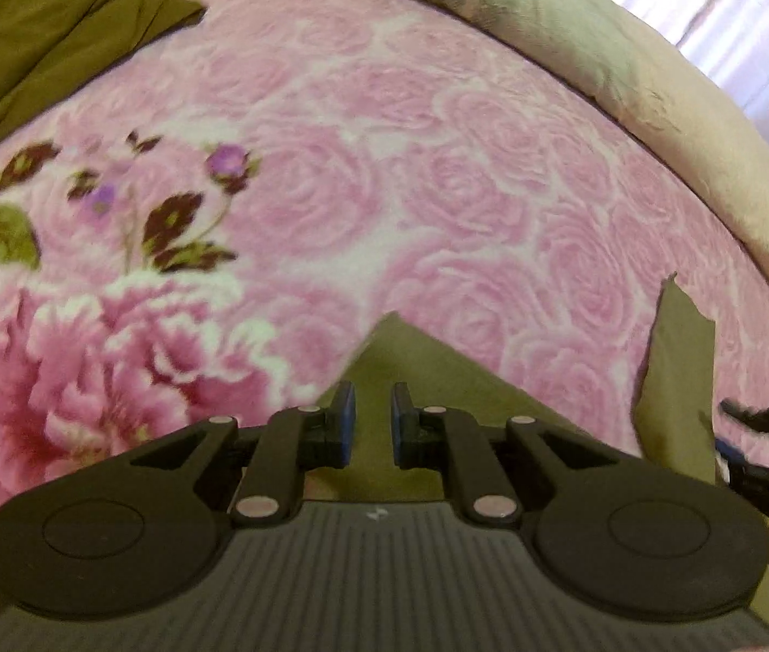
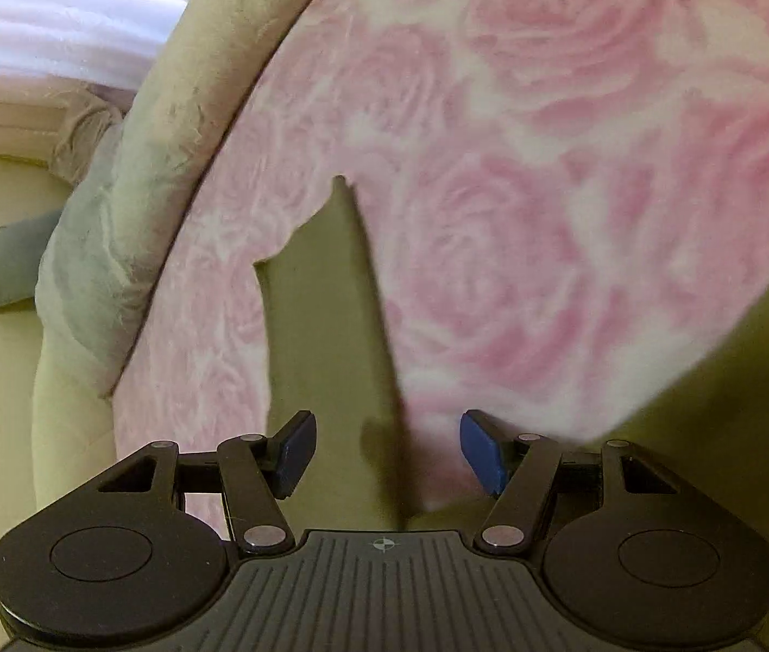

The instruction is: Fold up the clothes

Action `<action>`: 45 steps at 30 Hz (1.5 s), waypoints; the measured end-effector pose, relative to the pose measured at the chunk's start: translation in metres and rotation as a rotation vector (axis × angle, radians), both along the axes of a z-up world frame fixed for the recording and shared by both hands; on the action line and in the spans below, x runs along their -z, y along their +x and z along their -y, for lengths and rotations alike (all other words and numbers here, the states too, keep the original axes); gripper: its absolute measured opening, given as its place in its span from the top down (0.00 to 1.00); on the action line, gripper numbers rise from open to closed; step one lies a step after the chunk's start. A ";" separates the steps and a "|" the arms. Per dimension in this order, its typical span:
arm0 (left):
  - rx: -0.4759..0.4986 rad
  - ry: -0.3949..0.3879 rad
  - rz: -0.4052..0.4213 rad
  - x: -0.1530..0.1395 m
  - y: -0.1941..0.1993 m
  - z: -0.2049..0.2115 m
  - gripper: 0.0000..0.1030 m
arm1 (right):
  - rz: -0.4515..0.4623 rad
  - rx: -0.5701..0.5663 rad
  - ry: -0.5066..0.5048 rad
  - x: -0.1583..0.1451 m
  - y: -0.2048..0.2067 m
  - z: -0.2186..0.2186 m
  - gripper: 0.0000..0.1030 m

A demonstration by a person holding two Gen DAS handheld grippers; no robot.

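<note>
An olive-green garment lies on the pink rose blanket. In the left wrist view one pointed corner of it (image 1: 411,358) runs up between the pads of my left gripper (image 1: 373,424). The jaws stand narrowly apart with the cloth between them, and I cannot tell whether they pinch it. A second raised flap (image 1: 678,380) of the garment stands at the right. In the right wrist view that flap (image 2: 325,337) rises ahead of my right gripper (image 2: 384,451), which is wide open over the cloth. More olive cloth (image 2: 732,391) fills the lower right.
A second olive-brown garment (image 1: 48,49) lies crumpled at the far left of the blanket (image 1: 439,174). A rolled beige-grey blanket (image 1: 629,65) borders the bed's far edge. A grey cushion (image 2: 15,266) lies beyond it, under curtains.
</note>
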State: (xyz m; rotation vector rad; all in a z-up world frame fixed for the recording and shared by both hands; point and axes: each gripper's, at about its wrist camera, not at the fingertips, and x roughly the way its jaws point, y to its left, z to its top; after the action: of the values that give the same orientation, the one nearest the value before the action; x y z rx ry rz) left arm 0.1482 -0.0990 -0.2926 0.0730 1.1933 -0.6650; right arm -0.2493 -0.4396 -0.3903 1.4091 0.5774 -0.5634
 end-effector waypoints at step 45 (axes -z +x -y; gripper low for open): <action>-0.263 -0.292 -0.445 0.061 0.016 -0.040 0.82 | 0.050 0.666 0.192 -0.029 -0.165 -0.177 0.61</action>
State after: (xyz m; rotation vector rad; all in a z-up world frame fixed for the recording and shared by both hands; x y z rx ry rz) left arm 0.1646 -0.0590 -0.3539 -0.4920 1.4844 -0.6322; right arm -0.4141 -0.2623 -0.3613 1.7971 0.1056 -1.0144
